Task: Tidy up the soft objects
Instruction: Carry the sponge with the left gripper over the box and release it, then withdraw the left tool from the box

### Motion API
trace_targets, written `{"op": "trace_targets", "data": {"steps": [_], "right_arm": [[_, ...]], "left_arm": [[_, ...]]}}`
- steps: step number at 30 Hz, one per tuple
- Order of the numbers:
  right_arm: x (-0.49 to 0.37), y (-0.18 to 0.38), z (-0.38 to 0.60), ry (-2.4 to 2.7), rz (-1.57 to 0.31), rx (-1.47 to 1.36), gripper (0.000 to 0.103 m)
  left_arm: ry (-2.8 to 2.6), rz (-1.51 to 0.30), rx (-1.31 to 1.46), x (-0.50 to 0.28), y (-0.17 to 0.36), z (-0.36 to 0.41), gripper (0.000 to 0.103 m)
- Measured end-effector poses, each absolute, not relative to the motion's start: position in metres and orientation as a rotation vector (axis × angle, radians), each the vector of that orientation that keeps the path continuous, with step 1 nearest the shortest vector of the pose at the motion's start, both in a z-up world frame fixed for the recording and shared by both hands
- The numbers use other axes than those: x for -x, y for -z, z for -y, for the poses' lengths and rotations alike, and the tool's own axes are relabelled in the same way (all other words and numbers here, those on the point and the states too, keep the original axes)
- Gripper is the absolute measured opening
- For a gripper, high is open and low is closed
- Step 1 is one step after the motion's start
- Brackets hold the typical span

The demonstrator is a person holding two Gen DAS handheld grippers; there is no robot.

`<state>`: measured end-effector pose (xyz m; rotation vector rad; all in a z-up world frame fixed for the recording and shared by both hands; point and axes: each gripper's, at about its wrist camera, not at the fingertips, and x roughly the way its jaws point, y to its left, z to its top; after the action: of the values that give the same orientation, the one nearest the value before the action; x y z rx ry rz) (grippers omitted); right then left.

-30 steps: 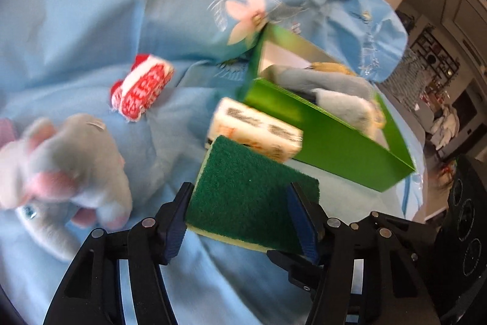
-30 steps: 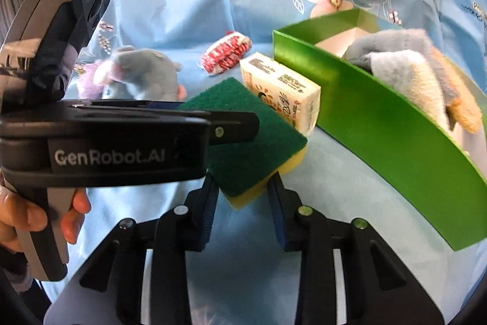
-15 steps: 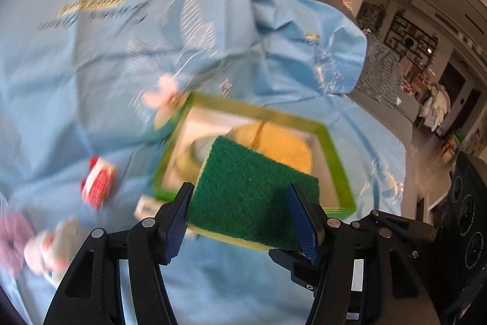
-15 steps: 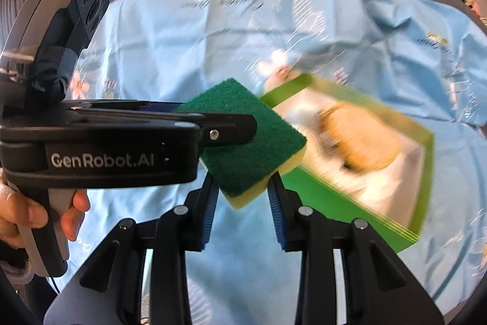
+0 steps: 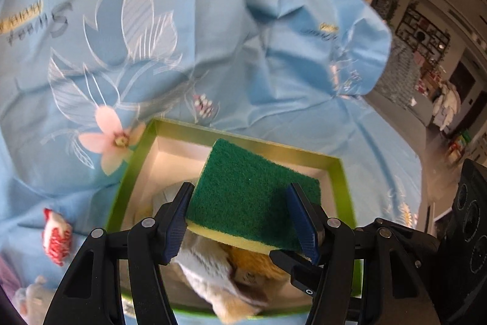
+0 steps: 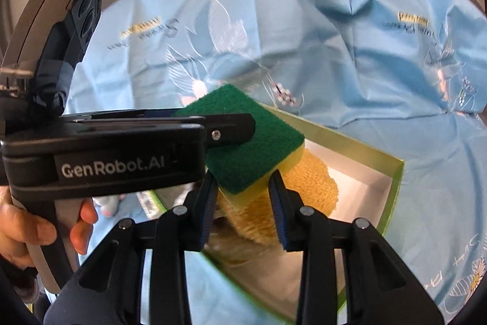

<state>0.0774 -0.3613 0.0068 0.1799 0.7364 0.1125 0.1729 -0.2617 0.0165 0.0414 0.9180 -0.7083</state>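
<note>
I see both my left gripper (image 5: 243,221) and right gripper (image 6: 243,203) pinching the sponge (image 5: 252,197) over the green box (image 5: 338,166), hiding most of the plush (image 6: 307,188) inside.

Both wrist views are brightly and evenly lit by soft daylight, so the folds of the blue cloth (image 5: 213,29) throw only gentle shadows and the pale floor of the green box (image 6: 359,172) looks nearly washed out. The fisheye lenses bend straight lines, curve the scene strongly toward the rims and leave black vignetted corners. Motion blur smears the printed flowers, the box rim and the small red and white toy (image 5: 57,236), while the sponge (image 5: 249,197) and the black gripper frames close to each lens stay sharp.
</note>
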Motion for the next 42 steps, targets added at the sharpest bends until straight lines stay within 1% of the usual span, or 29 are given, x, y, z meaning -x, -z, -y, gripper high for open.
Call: {"op": "trace_targets", "data": {"steps": [6,8,9,10,11,12,13,14,16,17,21,23,24,25,27,31,42], "right_arm": [[-0.106,0.025,0.364,-0.125,-0.832,-0.207,0.037],[-0.111,0.032,0.364,-0.122,-0.848,-0.215,0.040],[-0.112,0.033,0.364,-0.118,-0.851,-0.216,0.047],[-0.113,0.034,0.365,-0.113,-0.852,-0.216,0.056],[-0.112,0.035,0.365,-0.103,-0.857,-0.215,0.061],[-0.112,0.035,0.366,-0.096,-0.861,-0.220,0.067],[-0.109,0.035,0.366,-0.091,-0.863,-0.229,0.071],[-0.106,0.035,0.368,-0.089,-0.862,-0.241,0.072],[-0.099,0.033,0.371,-0.082,-0.855,-0.254,0.079],[-0.094,0.031,0.372,-0.071,-0.850,-0.256,0.079],[-0.072,0.023,0.378,-0.040,-0.825,-0.271,0.089],[-0.061,0.018,0.380,-0.024,-0.814,-0.277,0.090],[-0.055,0.015,0.381,-0.013,-0.811,-0.277,0.092],[-0.051,0.014,0.381,-0.003,-0.808,-0.276,0.096],[-0.041,0.008,0.381,0.016,-0.796,-0.268,0.100],[-0.021,-0.001,0.377,0.069,-0.781,-0.229,0.102],[0.023,-0.025,0.355,0.122,-0.742,-0.164,0.102]], "left_arm": [[0.652,-0.975,-0.035,-0.184,0.013,0.261,0.063],[0.648,-0.971,-0.033,-0.183,0.014,0.260,0.068],[0.642,-0.973,-0.029,-0.183,0.014,0.259,0.074],[0.635,-0.978,-0.027,-0.183,0.013,0.258,0.084],[0.628,-0.981,-0.026,-0.182,0.013,0.256,0.086],[0.623,-0.975,-0.025,-0.180,0.010,0.254,0.087],[0.620,-0.970,-0.031,-0.178,0.009,0.253,0.087],[0.614,-0.964,-0.046,-0.174,0.006,0.252,0.087],[0.611,-0.951,-0.075,-0.168,0.002,0.250,0.087],[0.606,-0.933,-0.096,-0.162,-0.002,0.247,0.087],[0.595,-0.883,-0.141,-0.143,-0.012,0.238,0.088],[0.594,-0.866,-0.148,-0.135,-0.017,0.233,0.089],[0.592,-0.851,-0.148,-0.128,-0.020,0.228,0.094],[0.588,-0.843,-0.148,-0.125,-0.022,0.225,0.100],[0.581,-0.816,-0.137,-0.116,-0.028,0.218,0.101],[0.578,-0.802,-0.118,-0.101,-0.036,0.206,0.101],[0.526,-0.752,-0.120,-0.055,-0.050,0.170,0.101]]}}
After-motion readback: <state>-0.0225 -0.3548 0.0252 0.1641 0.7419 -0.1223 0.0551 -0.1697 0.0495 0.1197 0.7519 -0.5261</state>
